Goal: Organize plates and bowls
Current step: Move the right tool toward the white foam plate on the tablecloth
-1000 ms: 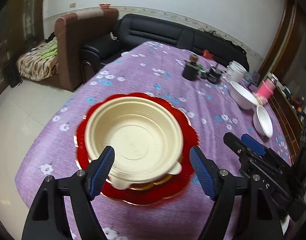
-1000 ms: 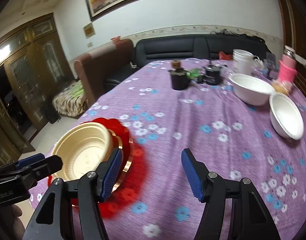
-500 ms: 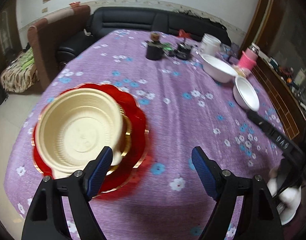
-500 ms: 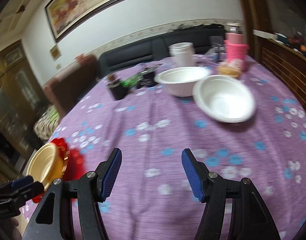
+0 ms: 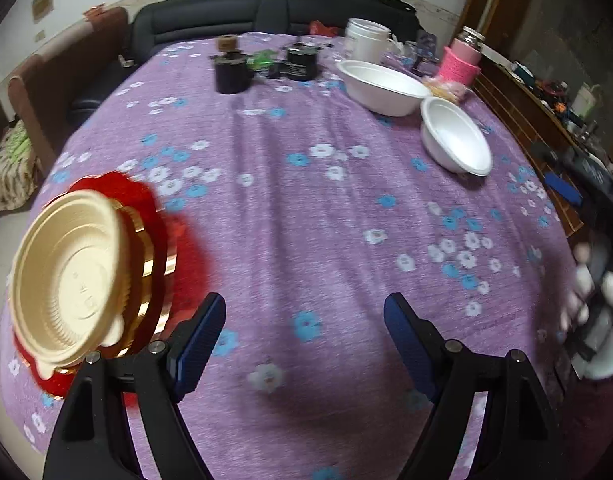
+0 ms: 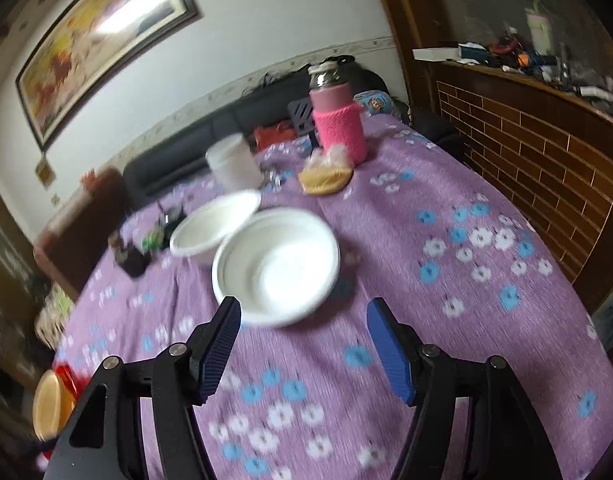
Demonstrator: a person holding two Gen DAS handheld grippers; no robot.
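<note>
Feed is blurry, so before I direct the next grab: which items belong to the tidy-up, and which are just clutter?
Job items: cream plastic bowl, red scalloped plate, nearer white foam bowl, farther white foam bowl.

Clutter: pink-sleeved flask, white lidded tub, black cup, bagged snack.

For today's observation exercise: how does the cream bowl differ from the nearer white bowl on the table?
The cream bowl is yellowish with a ribbed inside; the nearer white bowl is plain white and smooth. The cream bowl sits on a stack of gold and red plates; the white bowl rests directly on the purple tablecloth, touching a second white bowl. Both are round, empty and upright.
</note>
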